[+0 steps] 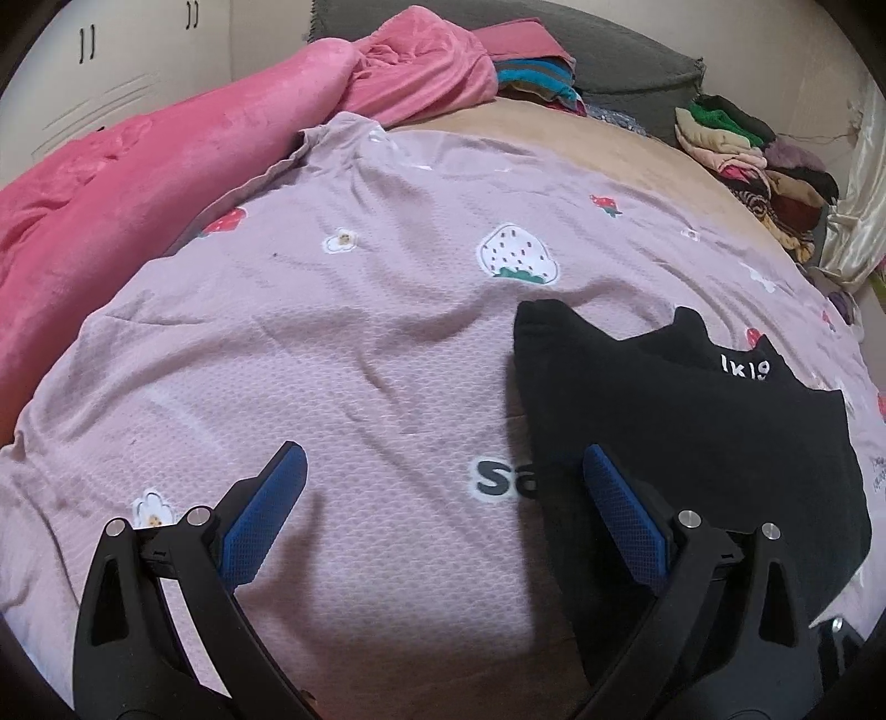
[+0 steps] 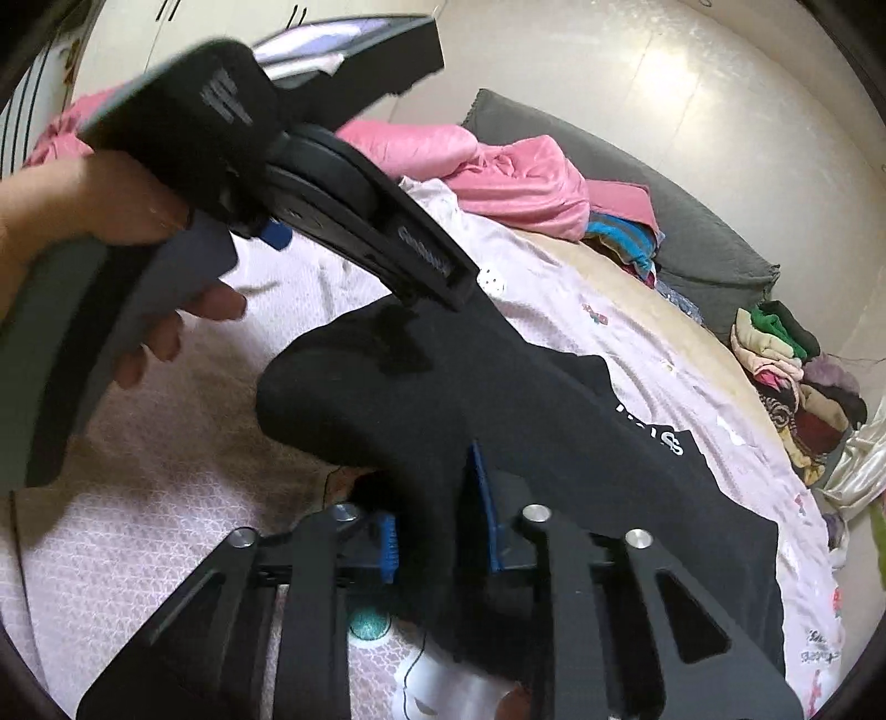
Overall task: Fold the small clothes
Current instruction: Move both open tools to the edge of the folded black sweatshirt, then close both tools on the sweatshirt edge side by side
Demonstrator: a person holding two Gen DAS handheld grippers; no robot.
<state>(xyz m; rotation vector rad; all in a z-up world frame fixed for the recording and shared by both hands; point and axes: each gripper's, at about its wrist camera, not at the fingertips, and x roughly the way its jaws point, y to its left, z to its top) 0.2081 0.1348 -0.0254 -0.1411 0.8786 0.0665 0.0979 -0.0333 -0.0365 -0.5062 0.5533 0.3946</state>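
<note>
A black garment with white lettering (image 1: 692,410) lies on a lilac strawberry-print sheet (image 1: 360,343) at the right. My left gripper (image 1: 443,459) is open and empty above the sheet, its right finger at the garment's left edge. In the right wrist view my right gripper (image 2: 437,526) is shut on a fold of the black garment (image 2: 498,410) and lifts it off the sheet. The left gripper's body (image 2: 310,183), held in a hand, shows at upper left of that view, over the garment's far end.
A pink blanket (image 1: 138,177) is bunched along the left and back. Grey pillows (image 1: 626,55) lie at the head of the bed. Folded clothes are stacked at the back (image 1: 531,77) and in a pile at the right (image 1: 758,166). White cabinets (image 1: 122,50) stand behind.
</note>
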